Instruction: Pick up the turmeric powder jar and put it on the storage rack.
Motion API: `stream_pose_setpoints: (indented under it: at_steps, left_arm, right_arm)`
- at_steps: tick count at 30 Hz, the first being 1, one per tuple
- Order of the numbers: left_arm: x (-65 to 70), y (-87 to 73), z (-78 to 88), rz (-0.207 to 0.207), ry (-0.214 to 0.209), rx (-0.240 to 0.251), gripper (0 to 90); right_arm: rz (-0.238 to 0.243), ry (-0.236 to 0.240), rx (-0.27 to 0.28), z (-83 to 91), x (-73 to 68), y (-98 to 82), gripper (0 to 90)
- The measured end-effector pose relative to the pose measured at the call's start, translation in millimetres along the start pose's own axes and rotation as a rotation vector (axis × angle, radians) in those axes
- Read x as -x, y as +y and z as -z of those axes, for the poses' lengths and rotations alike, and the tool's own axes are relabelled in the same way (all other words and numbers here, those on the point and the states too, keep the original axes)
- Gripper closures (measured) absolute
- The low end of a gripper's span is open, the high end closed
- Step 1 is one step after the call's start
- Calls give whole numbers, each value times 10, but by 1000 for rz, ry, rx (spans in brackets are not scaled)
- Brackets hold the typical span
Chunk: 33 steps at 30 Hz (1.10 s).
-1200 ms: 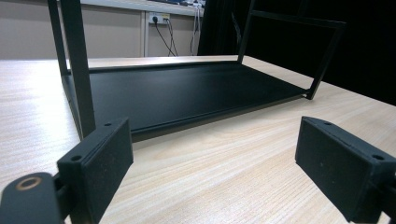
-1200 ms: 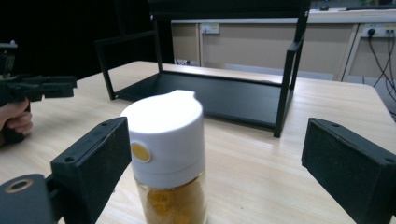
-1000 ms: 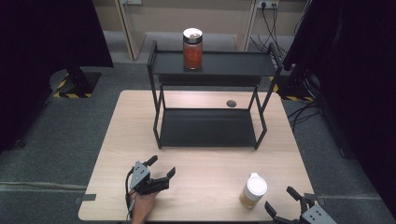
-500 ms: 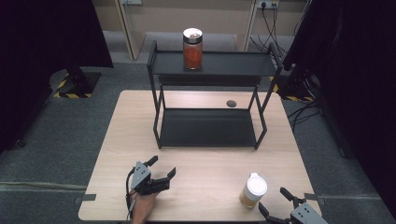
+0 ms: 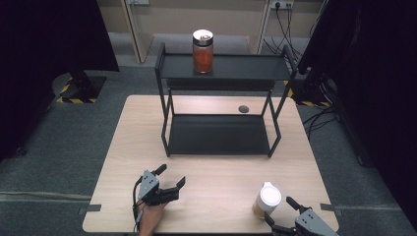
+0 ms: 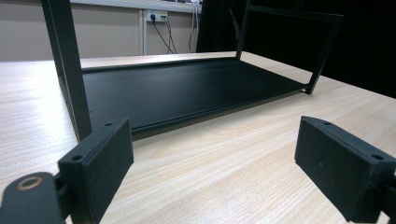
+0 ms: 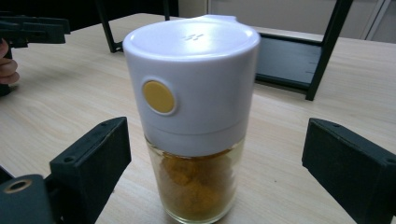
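A glass jar with a white lid (image 5: 266, 198) and yellow contents stands near the table's front right. My right gripper (image 5: 279, 209) sits just behind it at the front edge, open. In the right gripper view the jar (image 7: 191, 116) stands between the two pads (image 7: 91, 158), which are apart from it on both sides. My left gripper (image 5: 171, 175) rests open at the front left with nothing between its fingers, and it faces the black rack's lower shelf (image 6: 187, 88). A jar with red contents (image 5: 202, 51) stands on the top shelf of the rack (image 5: 221, 69).
The black two-level rack (image 5: 219, 135) takes up the back middle of the table. A small dark round spot (image 5: 243, 108) lies on the wood behind it. Bare wood (image 5: 216, 191) runs between the two grippers. Cables and dark stands lie on the floor around.
My right gripper has slid left along the front edge toward the white-lidded jar. The left gripper and both jars have stayed put.
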State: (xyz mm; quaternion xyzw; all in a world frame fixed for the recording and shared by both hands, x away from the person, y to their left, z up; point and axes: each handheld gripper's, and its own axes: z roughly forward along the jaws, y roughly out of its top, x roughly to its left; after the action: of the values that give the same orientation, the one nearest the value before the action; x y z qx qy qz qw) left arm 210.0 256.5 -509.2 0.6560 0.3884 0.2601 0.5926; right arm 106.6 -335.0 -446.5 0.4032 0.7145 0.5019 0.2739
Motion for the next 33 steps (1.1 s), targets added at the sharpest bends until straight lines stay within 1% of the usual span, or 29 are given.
stream_pose_setpoints:
  at_steps: [4,11,22,27,33]
  left_arm:
    - [-1,-1,0,2,-1,1,111]
    - [-1,0,1,1,-1,0,111]
    - [-3,1,1,-1,-3,-1,111]
    - [-3,1,1,-1,-3,-1,111]
    - [-2,1,1,-3,-4,-1,111]
  right_arm:
    - [1,11,-11,-45,-6,-2,81]
    - [0,14,-31,-135,-20,-5,81]
    - [2,30,-54,-264,-2,0,85]
    - [9,30,-60,-304,-2,1,102]
    - [3,32,-71,-338,16,2,130]
